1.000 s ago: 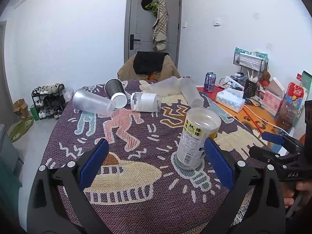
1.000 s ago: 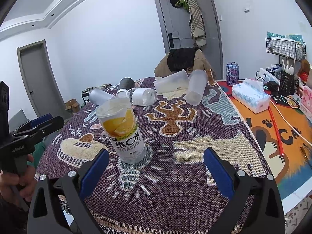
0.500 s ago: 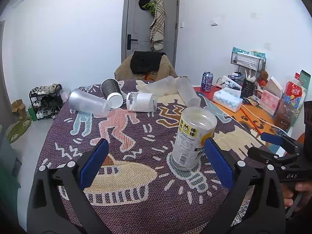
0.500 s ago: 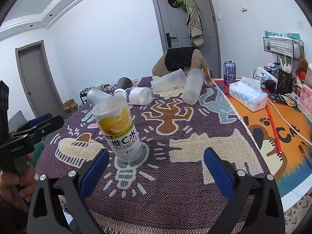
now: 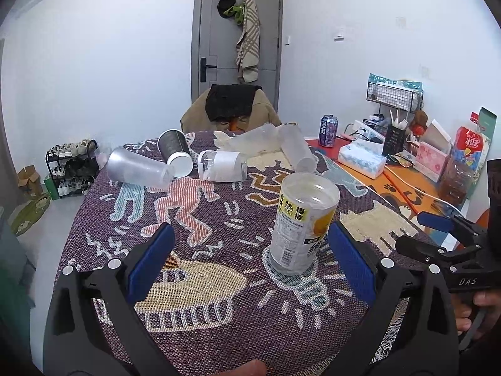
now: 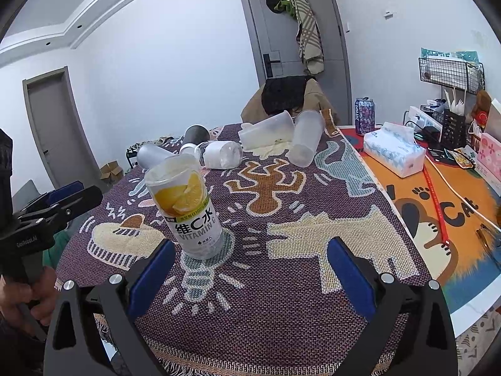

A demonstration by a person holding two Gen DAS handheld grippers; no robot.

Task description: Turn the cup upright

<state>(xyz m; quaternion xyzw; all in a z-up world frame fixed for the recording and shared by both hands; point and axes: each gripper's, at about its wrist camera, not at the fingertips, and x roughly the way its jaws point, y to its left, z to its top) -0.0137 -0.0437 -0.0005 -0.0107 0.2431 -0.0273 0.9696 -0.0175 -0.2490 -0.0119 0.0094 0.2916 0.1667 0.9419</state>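
A clear cup with a yellow lemon label [image 5: 302, 225] stands upright on the patterned tablecloth [image 5: 219, 297], also seen in the right wrist view [image 6: 188, 206]. My left gripper [image 5: 250, 263] is open and empty, just short of the cup, which stands by its right finger. My right gripper [image 6: 250, 269] is open and empty, with the cup by its left finger. Several other cups lie on their sides at the far end: a frosted cup [image 5: 137, 167], a dark cup [image 5: 175, 152], a white-labelled cup [image 5: 222, 170], and clear cups [image 5: 296, 150].
To the right, an orange mat [image 6: 454, 206] holds a tissue pack [image 6: 394, 153], a drink can [image 6: 364, 116], a wire rack [image 6: 451, 75] and boxes. A chair with a coat [image 5: 231, 109] stands behind the table. A shoe rack [image 5: 70, 166] is at left.
Both grippers have drawn back a little and lowered, so the upright cup sits slightly farther and the view has shifted. Nothing on the table has moved.
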